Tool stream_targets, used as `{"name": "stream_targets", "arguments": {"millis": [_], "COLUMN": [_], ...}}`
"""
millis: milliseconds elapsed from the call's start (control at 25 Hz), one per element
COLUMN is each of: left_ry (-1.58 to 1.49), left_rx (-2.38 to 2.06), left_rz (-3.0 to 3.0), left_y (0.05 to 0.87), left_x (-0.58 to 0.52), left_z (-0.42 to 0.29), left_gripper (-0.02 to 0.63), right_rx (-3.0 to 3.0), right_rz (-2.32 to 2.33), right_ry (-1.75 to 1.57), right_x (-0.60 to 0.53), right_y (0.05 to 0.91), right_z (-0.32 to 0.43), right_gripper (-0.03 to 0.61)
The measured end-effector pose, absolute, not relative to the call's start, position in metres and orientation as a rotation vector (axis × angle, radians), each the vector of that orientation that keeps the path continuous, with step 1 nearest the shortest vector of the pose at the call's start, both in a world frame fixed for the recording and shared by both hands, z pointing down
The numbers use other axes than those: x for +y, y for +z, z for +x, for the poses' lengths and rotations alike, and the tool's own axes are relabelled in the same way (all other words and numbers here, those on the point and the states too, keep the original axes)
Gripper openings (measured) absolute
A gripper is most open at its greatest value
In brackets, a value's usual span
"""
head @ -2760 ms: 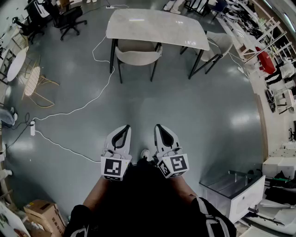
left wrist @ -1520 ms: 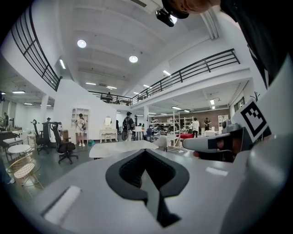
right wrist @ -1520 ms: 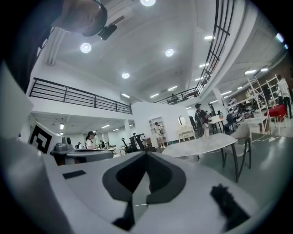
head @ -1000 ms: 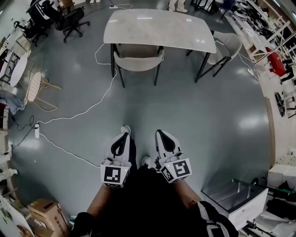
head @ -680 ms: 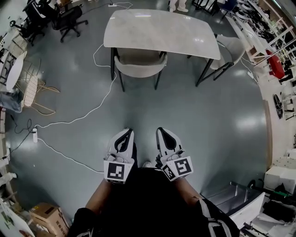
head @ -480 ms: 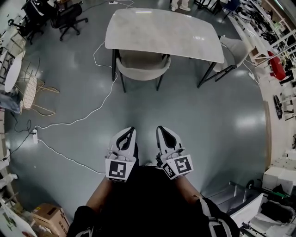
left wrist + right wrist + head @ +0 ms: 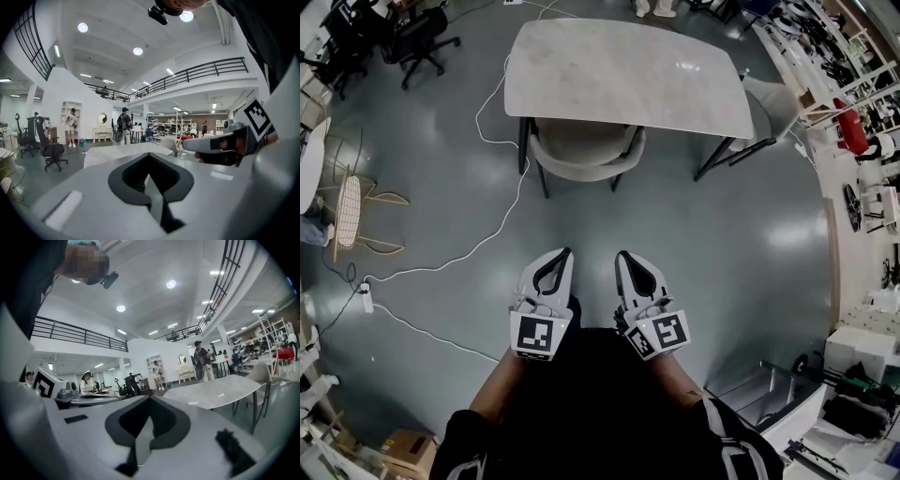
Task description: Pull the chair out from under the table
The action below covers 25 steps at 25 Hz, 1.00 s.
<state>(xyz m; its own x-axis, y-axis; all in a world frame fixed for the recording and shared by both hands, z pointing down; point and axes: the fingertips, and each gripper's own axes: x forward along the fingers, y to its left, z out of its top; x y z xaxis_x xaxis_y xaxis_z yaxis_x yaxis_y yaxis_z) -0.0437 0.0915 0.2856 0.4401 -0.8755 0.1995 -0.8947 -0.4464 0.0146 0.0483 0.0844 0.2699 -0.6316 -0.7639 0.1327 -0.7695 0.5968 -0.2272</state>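
1. Since the earlier frames, both grippers have come closer to the chair [image 7: 581,155]. The stretch of grey floor [image 7: 703,234] between them and it is shorter, and the chair and counter [image 7: 623,80] fill more of the head view.
2. The left gripper [image 7: 563,253] has its jaws pressed together, with nothing between them.
3. The right gripper [image 7: 622,256] matches it: its jaws are closed and empty.
4. The two grippers sit side by side low in the head view, just ahead of the person's dark-clothed body. Both point toward the chair, with their marker cubes facing the camera.
5. The chair is pale, with a curved backrest and dark legs. It is still tucked under the near long edge of the pale stone-look counter, toward its left end. The top hides the seat, so only the backrest and the two near legs show.
6. The grippers are well apart from the chair and nothing touches it.
7. A white cable [image 7: 502,202] trails across the floor to the left of the chair. A second pale chair [image 7: 769,98] stands at the counter's right end.
8. This looks like the walk-up stage, with the pull itself not yet begun. The jaws would likely need to spread before they could take hold of the backrest.
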Motion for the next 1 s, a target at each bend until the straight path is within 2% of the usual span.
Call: {"name": "stream_targets", "arguments": {"millis": [280, 1000], "left_ry": [0.268, 0.344], "left_rx": [-1.527, -1.529], "left_rz": [2.593, 2.570], "left_y": [0.291, 0.313], "left_x": [0.047, -0.048], "left_z": [-0.070, -0.065], "left_gripper": [0.009, 0.009], "right_rx": [-2.749, -2.727], "right_rz": [1.401, 1.306], "right_ry": [0.388, 0.379], "right_x": [0.040, -0.064], "right_y": [0.269, 0.290], "right_z": [0.027, 0.027], "right_gripper": [0.017, 0.015]}}
